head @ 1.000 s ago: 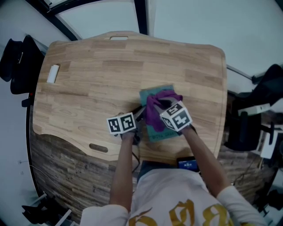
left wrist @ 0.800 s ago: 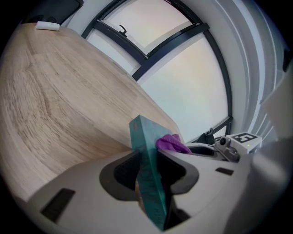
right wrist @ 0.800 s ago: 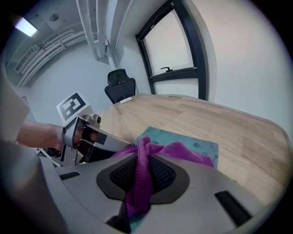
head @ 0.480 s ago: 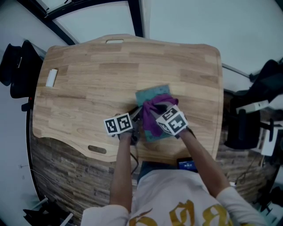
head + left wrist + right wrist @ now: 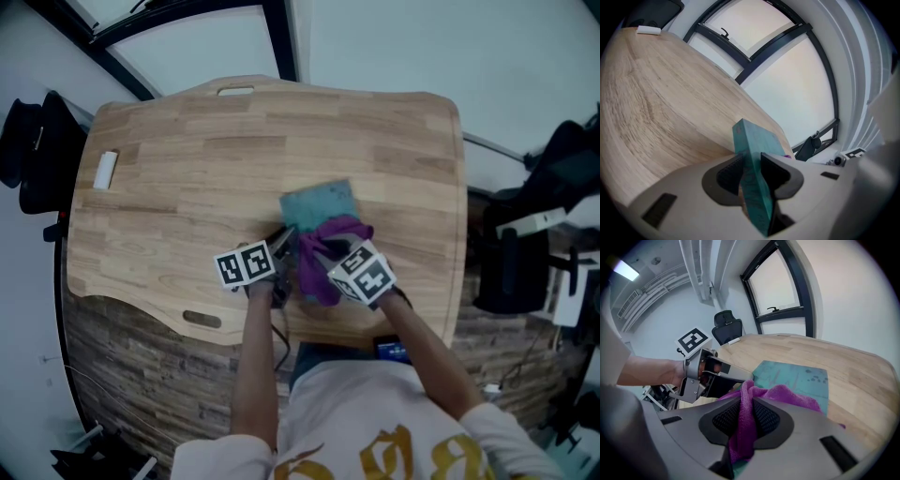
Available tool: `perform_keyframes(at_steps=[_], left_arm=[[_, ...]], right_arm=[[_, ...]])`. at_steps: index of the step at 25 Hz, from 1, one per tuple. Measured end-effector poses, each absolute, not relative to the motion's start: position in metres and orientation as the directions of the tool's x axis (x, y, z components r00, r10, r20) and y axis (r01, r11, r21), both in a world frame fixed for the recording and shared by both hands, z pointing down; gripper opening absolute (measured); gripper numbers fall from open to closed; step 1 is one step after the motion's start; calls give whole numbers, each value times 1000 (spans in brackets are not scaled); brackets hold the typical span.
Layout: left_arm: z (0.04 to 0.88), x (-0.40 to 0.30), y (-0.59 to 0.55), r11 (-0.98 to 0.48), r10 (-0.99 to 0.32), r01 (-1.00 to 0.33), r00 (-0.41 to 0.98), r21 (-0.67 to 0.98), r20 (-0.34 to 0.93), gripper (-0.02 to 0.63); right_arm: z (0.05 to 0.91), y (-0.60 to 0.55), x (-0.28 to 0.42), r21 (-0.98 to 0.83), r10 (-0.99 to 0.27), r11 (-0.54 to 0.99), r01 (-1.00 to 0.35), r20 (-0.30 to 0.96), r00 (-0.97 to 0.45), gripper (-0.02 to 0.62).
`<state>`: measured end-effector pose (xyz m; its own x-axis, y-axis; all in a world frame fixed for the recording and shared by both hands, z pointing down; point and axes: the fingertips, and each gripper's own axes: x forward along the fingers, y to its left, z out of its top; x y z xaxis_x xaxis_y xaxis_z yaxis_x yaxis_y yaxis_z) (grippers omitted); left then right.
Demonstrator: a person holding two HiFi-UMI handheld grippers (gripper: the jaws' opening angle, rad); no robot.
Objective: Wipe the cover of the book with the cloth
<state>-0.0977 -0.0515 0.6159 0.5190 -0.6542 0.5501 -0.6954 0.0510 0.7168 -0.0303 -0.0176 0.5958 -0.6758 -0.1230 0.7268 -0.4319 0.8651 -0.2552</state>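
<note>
Book (image 5: 319, 208), stiff, judged light, is pinched by its edge in left tongs (image 5: 751, 171), near surface's (image 5: 187, 187) near edge. Cloth (image 5: 323, 246), soft, bunched, is pinched in right tongs (image 5: 746, 416).

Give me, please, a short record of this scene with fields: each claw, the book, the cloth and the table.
left claw: shut on the left edge of the teal book
right claw: shut on the purple cloth, which rests on the cover
teal book: flat on the table, near the front edge; far part of the cover is bare
purple cloth: bunched, over the near part of the cover
table: light wood; a small white object lies near its far left corner
</note>
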Motion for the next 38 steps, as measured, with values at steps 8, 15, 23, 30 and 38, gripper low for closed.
perform_keyframes(at_steps=[8, 15, 23, 30, 38], left_arm=[[617, -99, -51, 47, -663, -708, 505, 705, 552, 120], [614, -98, -50, 45, -692, -666, 517, 745, 504, 120], [601, -115, -28, 42, -766, -737, 409, 674, 495, 120], [543, -105, -19, -56, -840, -867, 309, 496, 446, 120], [453, -89, -12, -137, -926, -922, 249, 363, 282, 2]], right_arm=[[598, 5, -22, -303, -100, 846, -440, 719, -688, 63], [591, 11, -16, -335, -119, 823, -459, 687, -716, 63], [545, -9, 6, -195, -397, 784, -590, 573, -717, 63], [505, -22, 24, -64, -591, 726, -685, 453, -668, 63], [440, -18, 39, 0, -660, 711, -703, 344, -668, 63]])
